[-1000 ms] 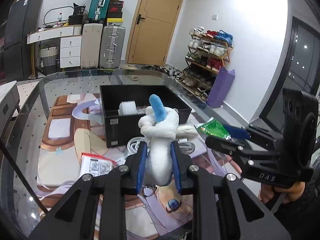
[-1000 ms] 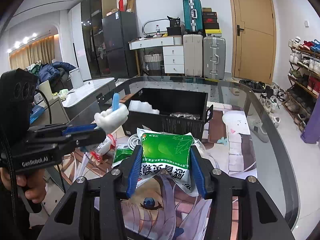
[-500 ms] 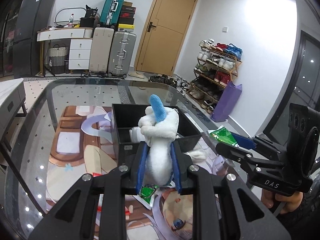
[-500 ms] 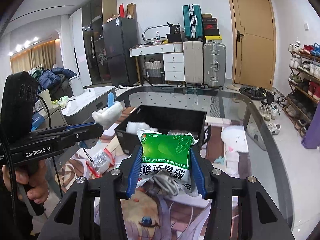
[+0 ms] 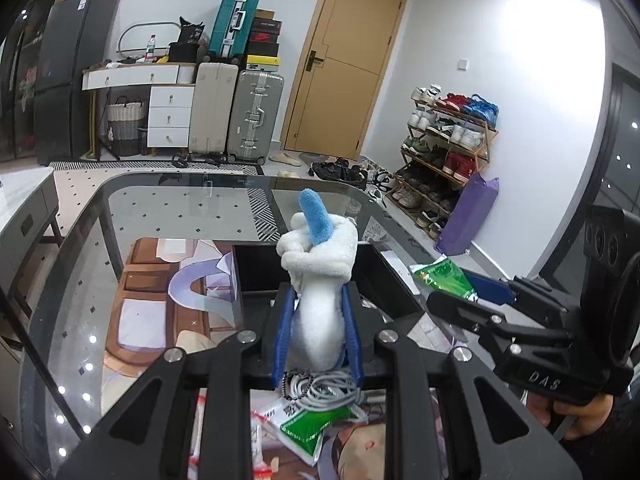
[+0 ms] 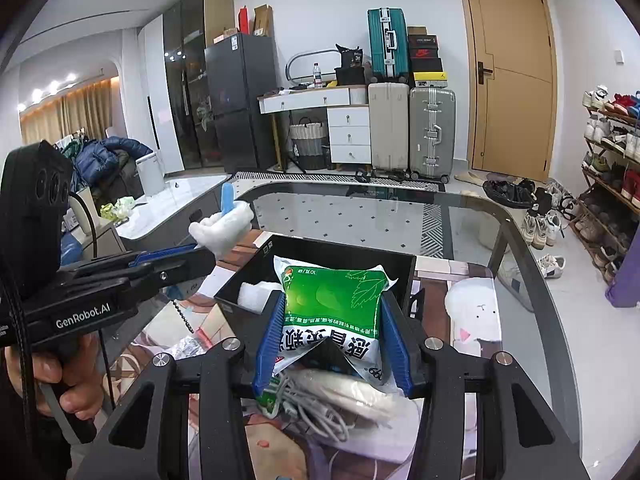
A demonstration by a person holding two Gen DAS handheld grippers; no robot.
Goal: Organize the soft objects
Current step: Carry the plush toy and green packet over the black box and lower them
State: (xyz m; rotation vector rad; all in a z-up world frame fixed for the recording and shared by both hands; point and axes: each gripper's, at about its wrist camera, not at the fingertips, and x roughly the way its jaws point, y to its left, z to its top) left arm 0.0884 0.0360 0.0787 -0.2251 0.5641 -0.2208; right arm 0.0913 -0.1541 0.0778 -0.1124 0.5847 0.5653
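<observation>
- Left gripper (image 5: 318, 332) pinches a white plush (image 5: 320, 280) with a blue ear, held upright; now lifted higher and nearer the black bin (image 5: 256, 268) than 1 s ago, plush head over the bin's near wall.
- Right gripper (image 6: 332, 344) clamps a green-and-white pouch (image 6: 332, 304); it has also risen and moved toward the bin, pouch now in front of the bin's opening.
- Loose items that lay ahead of the grippers earlier now sit below them: grey cable coil (image 5: 324, 390), green packet (image 5: 308, 428), red-trimmed packet (image 5: 260, 416), all on the glass table (image 5: 172, 200).
- In the right view a white soft item (image 6: 256, 296) lies in the bin's left corner; the rest of the bin's inside is hidden by the pouch.
- Plush's lower body is hidden between the fingers; bead chain (image 5: 296, 384) hangs under it.
- Pouch print is upside down, partly covered by the pads.
- Table's picture mat is mostly covered, cut off by gripper frames.
</observation>
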